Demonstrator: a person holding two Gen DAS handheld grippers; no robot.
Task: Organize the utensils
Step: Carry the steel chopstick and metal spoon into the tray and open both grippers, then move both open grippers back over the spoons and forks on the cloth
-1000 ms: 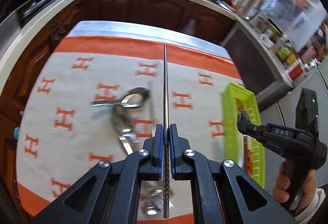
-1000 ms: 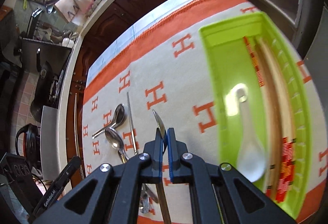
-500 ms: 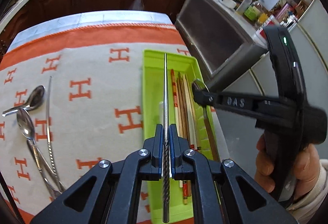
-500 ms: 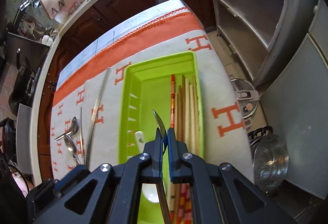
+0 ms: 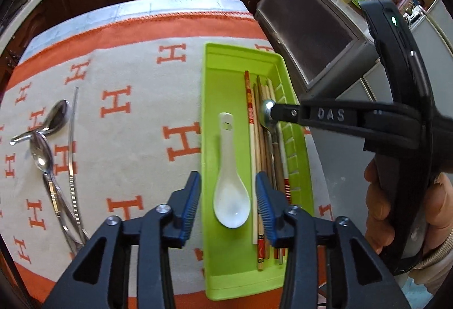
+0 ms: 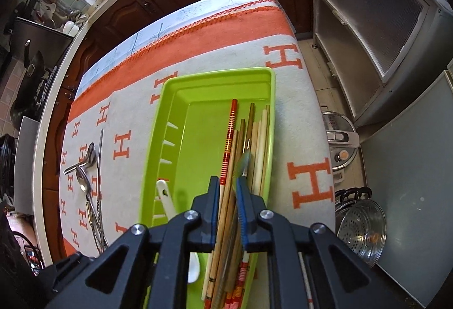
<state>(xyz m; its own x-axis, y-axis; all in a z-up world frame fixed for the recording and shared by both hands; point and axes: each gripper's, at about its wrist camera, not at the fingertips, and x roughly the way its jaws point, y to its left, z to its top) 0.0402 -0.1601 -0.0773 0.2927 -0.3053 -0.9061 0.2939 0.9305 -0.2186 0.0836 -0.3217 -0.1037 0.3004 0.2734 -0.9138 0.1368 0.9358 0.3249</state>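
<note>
A lime green tray (image 5: 209,116) (image 6: 170,99) sits on the right of the orange-and-white H-pattern cloth (image 5: 136,122). It holds a white ceramic spoon (image 5: 230,190), several chopsticks (image 5: 254,156) (image 6: 235,145) and a metal spoon (image 5: 267,115) (image 6: 244,164) lying on the chopsticks. My left gripper (image 5: 228,197) is open and empty above the white spoon. My right gripper (image 6: 228,190) is open just over the chopsticks, with the blurred metal spoon right at its fingertips; it also shows in the left wrist view (image 5: 271,111).
Two metal spoons (image 5: 42,145) (image 6: 83,167) and thin metal chopsticks (image 5: 72,150) lie on the cloth at the left. A cabinet (image 6: 368,34), a cooker (image 6: 339,139) and a steamer pot (image 6: 361,229) stand off the table's right edge.
Both grippers have opened. The metal chopstick has left my left gripper and the metal spoon has left my right gripper, and the spoon now lies in the tray.
</note>
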